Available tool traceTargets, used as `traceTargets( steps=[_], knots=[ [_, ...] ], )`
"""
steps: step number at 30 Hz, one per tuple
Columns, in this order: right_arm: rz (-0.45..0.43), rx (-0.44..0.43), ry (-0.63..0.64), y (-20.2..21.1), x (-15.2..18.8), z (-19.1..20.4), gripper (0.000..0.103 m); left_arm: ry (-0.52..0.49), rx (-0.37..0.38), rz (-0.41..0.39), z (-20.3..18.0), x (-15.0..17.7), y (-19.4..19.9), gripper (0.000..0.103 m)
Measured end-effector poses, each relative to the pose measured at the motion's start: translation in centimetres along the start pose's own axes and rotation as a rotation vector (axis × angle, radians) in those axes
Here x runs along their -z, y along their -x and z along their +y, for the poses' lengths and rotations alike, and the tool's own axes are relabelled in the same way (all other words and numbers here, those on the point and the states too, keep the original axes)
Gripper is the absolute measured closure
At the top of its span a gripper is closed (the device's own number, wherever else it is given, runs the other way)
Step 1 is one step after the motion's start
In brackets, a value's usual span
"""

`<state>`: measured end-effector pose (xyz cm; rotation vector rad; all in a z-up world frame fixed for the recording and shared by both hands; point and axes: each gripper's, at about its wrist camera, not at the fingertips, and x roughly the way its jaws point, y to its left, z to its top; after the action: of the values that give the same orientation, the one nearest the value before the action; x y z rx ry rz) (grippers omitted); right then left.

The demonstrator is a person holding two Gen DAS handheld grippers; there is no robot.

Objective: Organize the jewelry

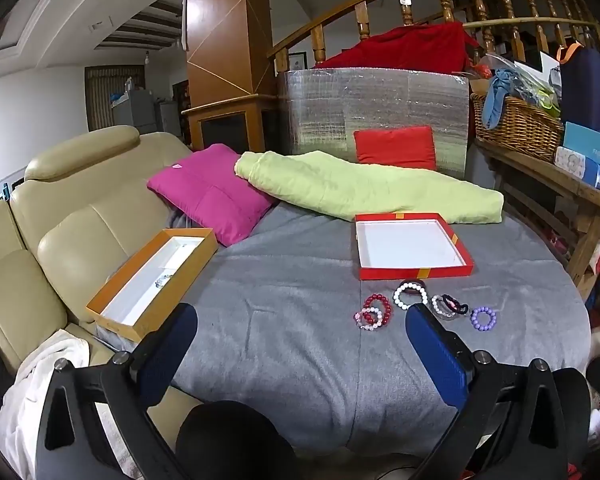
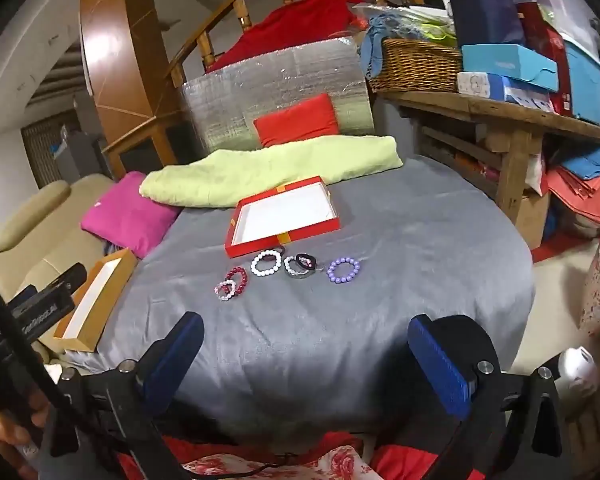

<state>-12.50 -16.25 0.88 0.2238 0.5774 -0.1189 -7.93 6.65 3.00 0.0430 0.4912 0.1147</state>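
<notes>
Grey blanket (image 1: 284, 320) covers the whole work surface, and your jewelry sits mid-frame on it: a dark red bead bracelet (image 1: 378, 307) touching a pale pink one (image 1: 365, 317), a white pearl bracelet (image 1: 410, 294), a clear bead bracelet (image 1: 440, 306) tangled with a black band (image 1: 454, 303), and a purple bead bracelet (image 1: 483, 317) off to the right. Just behind them is a shallow red cardboard tray (image 1: 414, 271). A long orange box (image 1: 116, 314) lies at left, near the beige leather sofa (image 1: 60, 220). Both your left gripper (image 1: 300, 356) and right gripper (image 2: 305, 364) are spread wide, holding nothing.
</notes>
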Motion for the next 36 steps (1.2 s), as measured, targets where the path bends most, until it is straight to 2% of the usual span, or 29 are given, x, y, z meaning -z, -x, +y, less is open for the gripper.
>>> traceTargets(
  steps=[4,8,10,23,30,33,35,36],
  knots=[
    [0.005,0.035,0.019,-0.8,-0.8,1.0,0.000,0.006,-0.003,0.006,0.3,0.0,-0.3,0.000],
    [-0.012,0.047,0.054,-0.9,-1.5,0.0,0.000,0.010,-0.007,0.015,0.5,0.2,-0.7,0.000],
    [-0.013,0.058,0.078,-2.1,-2.1,1.2,0.000,0.011,-0.008,0.018,0.5,0.2,-0.8,0.000],
    [0.006,0.074,0.101,-5.0,-2.9,1.2,0.000,-0.003,-0.022,0.052,0.2,0.6,-3.0,0.000],
    [0.040,0.087,0.079,-8.7,-3.7,-0.1,0.000,-0.027,-0.023,0.086,-0.9,0.3,-6.3,0.000],
    [0.081,0.071,0.080,-11.1,-3.9,-1.1,0.000,-0.032,0.021,0.133,-1.5,0.4,-9.3,0.000],
    [0.084,0.033,0.094,-13.4,-4.1,-1.9,0.000,-0.033,0.067,0.177,-1.9,0.8,-12.0,0.000],
    [0.115,0.016,0.104,-15.0,-4.0,-2.4,0.000,-0.035,0.087,0.204,-2.3,1.1,-13.6,0.000]
  ],
)
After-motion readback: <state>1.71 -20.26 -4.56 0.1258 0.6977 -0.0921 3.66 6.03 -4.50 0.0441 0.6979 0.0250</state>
